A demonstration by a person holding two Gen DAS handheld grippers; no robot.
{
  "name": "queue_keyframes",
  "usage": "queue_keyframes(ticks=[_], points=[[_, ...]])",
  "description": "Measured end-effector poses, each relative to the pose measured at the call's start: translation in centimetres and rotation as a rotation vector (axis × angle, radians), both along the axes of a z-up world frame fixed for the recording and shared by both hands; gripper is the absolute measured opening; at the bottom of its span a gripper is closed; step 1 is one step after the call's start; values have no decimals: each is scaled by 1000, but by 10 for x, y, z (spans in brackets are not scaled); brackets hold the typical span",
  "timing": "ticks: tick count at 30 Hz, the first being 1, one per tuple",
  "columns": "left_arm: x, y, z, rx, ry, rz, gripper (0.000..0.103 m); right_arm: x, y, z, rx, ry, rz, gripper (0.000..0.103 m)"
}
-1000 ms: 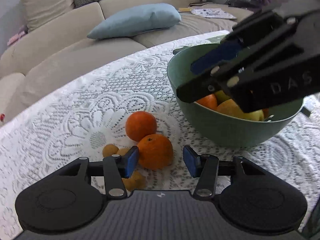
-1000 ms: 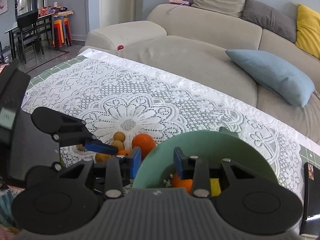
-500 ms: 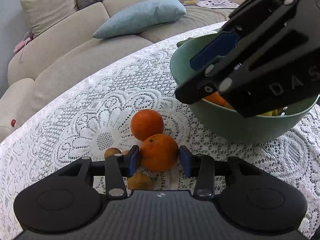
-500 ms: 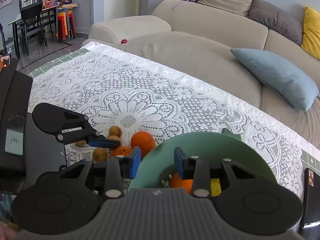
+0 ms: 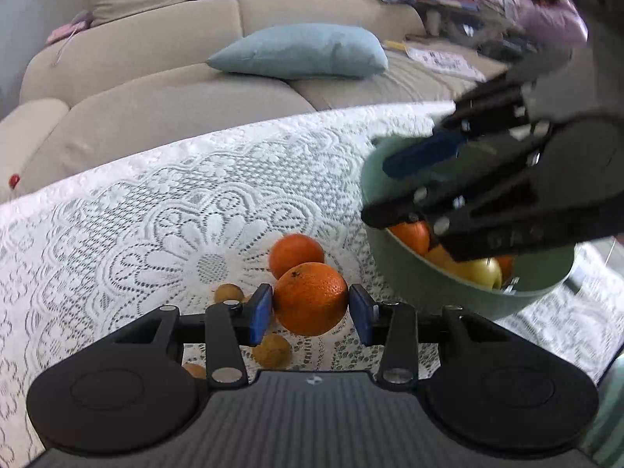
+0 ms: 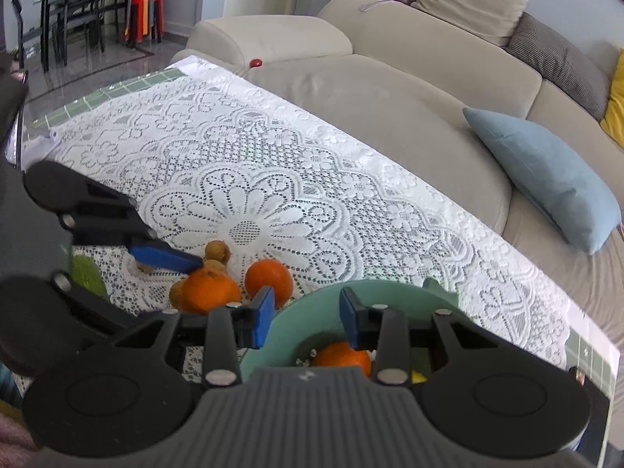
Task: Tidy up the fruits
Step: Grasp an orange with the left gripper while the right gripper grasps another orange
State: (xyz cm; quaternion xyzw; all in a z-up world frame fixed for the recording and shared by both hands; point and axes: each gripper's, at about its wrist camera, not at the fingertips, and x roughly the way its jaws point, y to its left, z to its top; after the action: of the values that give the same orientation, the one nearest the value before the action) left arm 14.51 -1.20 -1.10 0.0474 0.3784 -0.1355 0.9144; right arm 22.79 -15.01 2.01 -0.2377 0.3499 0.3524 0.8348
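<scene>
My left gripper [image 5: 310, 314] is shut on an orange [image 5: 310, 298], held just above the lace cloth; its blue pads press on both sides. In the right wrist view that orange [image 6: 208, 290] sits against a left finger [image 6: 163, 257]. A second orange [image 5: 296, 251] lies right behind it, with small brown fruits [image 5: 228, 292] around. The green bowl [image 5: 448, 288] on the right holds oranges and a yellow apple [image 5: 481, 273]. My right gripper [image 6: 306, 321] grips the bowl's [image 6: 312, 300] near rim, one pad outside and one inside.
A white lace tablecloth [image 5: 117, 234] covers the table, whose far edge meets a beige sofa [image 6: 390, 97] with a blue cushion [image 5: 300, 52]. Dark chairs [image 6: 78, 11] stand far left. A person in a lilac top [image 5: 553, 19] is at the back right.
The left jaws closed from around the orange onto it, then lifted it slightly off the cloth as the view rolled. The right gripper stayed at the bowl's rim.
</scene>
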Motion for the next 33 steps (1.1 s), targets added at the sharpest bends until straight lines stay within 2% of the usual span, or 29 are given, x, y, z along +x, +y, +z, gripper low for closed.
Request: queue_keyframes(ticks=[7, 10, 16, 19, 23, 26, 33], points=[[0, 32, 11, -57, 14, 114, 48, 6, 23, 2, -80, 17, 92, 34], [3, 45, 10, -79, 34, 173, 48, 5, 36, 0, -126, 25, 167, 34], [9, 70, 5, -127, 71, 282, 48, 10, 61, -19, -253, 80, 270, 35], [10, 82, 2, -149, 87, 326, 48, 16, 71, -30, -300, 117, 300, 40], [13, 91, -2, -179, 107, 369, 48, 21, 83, -38, -340, 114, 306, 44], [14, 92, -3, -182, 115, 379, 48, 28, 91, -43, -368, 96, 286, 52], [13, 89, -5, -174, 127, 383, 48, 38, 102, -59, -388, 137, 275, 49]])
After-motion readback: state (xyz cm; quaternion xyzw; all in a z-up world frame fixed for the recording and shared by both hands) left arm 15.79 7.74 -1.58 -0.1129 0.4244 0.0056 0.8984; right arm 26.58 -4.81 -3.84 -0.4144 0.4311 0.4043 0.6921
